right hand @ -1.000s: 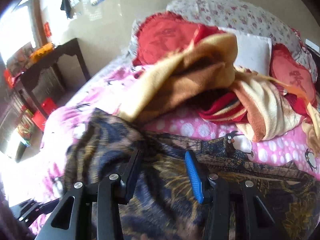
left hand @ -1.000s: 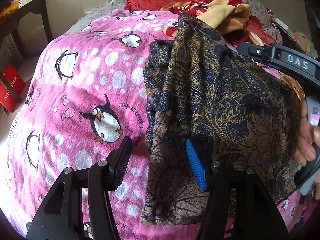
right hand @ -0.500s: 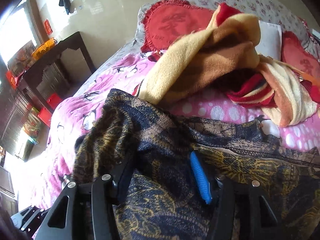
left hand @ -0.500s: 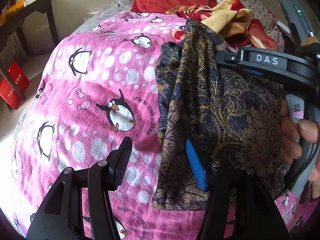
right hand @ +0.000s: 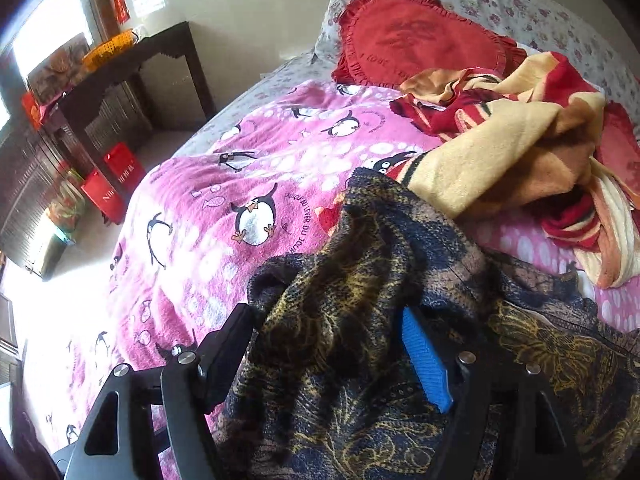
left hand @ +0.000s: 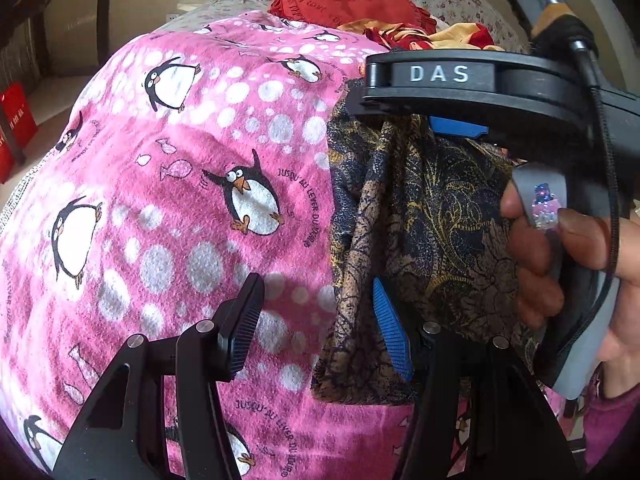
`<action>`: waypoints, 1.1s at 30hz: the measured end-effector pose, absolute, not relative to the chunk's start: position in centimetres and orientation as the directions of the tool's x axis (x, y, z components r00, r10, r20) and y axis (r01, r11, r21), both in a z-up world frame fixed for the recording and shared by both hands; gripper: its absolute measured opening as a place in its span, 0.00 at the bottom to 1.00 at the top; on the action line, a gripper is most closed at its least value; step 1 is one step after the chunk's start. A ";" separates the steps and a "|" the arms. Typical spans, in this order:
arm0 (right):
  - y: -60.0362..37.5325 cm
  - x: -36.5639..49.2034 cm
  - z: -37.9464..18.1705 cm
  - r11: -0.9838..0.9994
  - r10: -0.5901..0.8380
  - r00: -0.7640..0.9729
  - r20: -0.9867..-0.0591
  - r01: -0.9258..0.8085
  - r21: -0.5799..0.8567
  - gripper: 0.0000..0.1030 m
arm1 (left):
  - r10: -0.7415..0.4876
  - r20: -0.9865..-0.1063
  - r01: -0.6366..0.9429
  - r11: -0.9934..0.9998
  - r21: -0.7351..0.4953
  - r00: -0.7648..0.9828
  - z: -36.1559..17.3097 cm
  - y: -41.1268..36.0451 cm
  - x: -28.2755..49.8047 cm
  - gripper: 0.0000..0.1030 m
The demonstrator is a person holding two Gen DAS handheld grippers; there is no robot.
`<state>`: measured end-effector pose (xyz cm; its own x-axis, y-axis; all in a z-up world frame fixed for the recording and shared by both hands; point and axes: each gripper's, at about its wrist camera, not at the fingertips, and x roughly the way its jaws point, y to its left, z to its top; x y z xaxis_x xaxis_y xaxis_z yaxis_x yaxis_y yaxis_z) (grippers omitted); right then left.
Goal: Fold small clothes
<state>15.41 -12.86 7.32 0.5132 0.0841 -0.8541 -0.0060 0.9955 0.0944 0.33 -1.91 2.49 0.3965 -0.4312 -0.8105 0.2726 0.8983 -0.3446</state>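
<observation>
On pink blanket (left hand: 160,200), patterned garment (right hand: 360,280) bunches between right tool (right hand: 332,360)'s parted fingers

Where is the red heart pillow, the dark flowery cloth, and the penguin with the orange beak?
red heart pillow (right hand: 416,40), right wrist view, middle of its face.
dark flowery cloth (left hand: 440,216), left wrist view, on its gold pattern.
penguin (left hand: 252,204), left wrist view, on its white belly.

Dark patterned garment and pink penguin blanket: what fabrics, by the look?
Garment: probably a thin matte knit or woven jacquard; visible weave grain, soft limp folds. Blanket: likely fleece or flannel; fuzzy napped surface, slightly blurred print. Exact fibres can't be told.
</observation>
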 end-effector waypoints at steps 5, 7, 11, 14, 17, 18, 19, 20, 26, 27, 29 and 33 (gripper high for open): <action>-11.1 16.7 6.3 1.000 0.014 0.493 -0.870 -0.009 0.012 0.83 | -0.450 -0.795 0.285 0.889 -0.358 0.406 2.5 -2.0 0.3 0.59; -10.7 17.1 5.6 0.999 -0.019 0.486 -0.874 -0.020 -0.033 0.84 | -0.463 -0.786 0.292 0.883 -0.368 0.409 2.5 -2.3 0.4 0.67; -11.4 16.7 5.8 1.000 -0.015 0.507 -0.862 -0.010 -0.024 0.63 | -0.458 -0.780 0.304 0.885 -0.354 0.426 2.7 -3.0 0.7 0.67; -13.3 16.1 7.2 0.996 0.081 0.524 -0.848 -0.006 0.091 0.33 | -0.482 -0.763 0.305 0.874 -0.379 0.432 2.6 -3.4 1.7 0.67; -15.4 15.3 8.3 0.974 0.197 0.524 -0.829 -0.007 0.227 0.22 | -0.556 -0.723 0.321 0.830 -0.456 0.411 2.6 -3.7 2.8 0.67; -15.5 14.9 8.5 0.970 0.208 0.527 -0.824 -0.005 0.242 0.22 | -0.584 -0.707 0.328 0.811 -0.484 0.400 2.7 -3.7 2.9 0.58; -15.8 14.7 8.8 0.966 0.221 0.529 -0.820 -0.005 0.257 0.22 | -0.606 -0.696 0.333 0.795 -0.507 0.386 2.6 -3.8 3.0 0.38; -16.1 14.4 8.9 0.962 0.236 0.529 -0.815 -0.009 0.273 0.22 | -0.622 -0.692 0.338 0.781 -0.524 0.365 2.6 -4.1 3.1 0.30; -16.9 13.2 9.6 0.932 0.317 0.524 -0.791 -0.019 0.361 0.56 | -0.639 -0.674 0.392 0.766 -0.510 0.372 4.0 -5.0 2.0 0.22; -16.8 13.1 9.8 0.931 0.318 0.530 -0.786 -0.018 0.365 0.63 | -0.643 -0.668 0.403 0.762 -0.507 0.375 4.4 -5.2 1.7 0.22; -16.1 13.1 10.0 0.941 0.305 0.524 -0.795 -0.037 0.337 0.63 | -0.651 -0.660 0.417 0.754 -0.507 0.375 5.1 -5.5 1.4 0.22; -14.0 14.4 9.0 0.973 0.226 0.464 -0.857 -0.074 0.217 0.67 | -0.655 -0.656 0.436 0.749 -0.498 0.375 5.9 -6.4 1.1 0.22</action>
<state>14.45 -14.00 9.05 0.4638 0.2265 -0.8565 -0.0744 0.9733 0.2171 1.06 -6.37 5.93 0.3751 -0.6549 -0.6560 0.4365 0.7492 -0.4983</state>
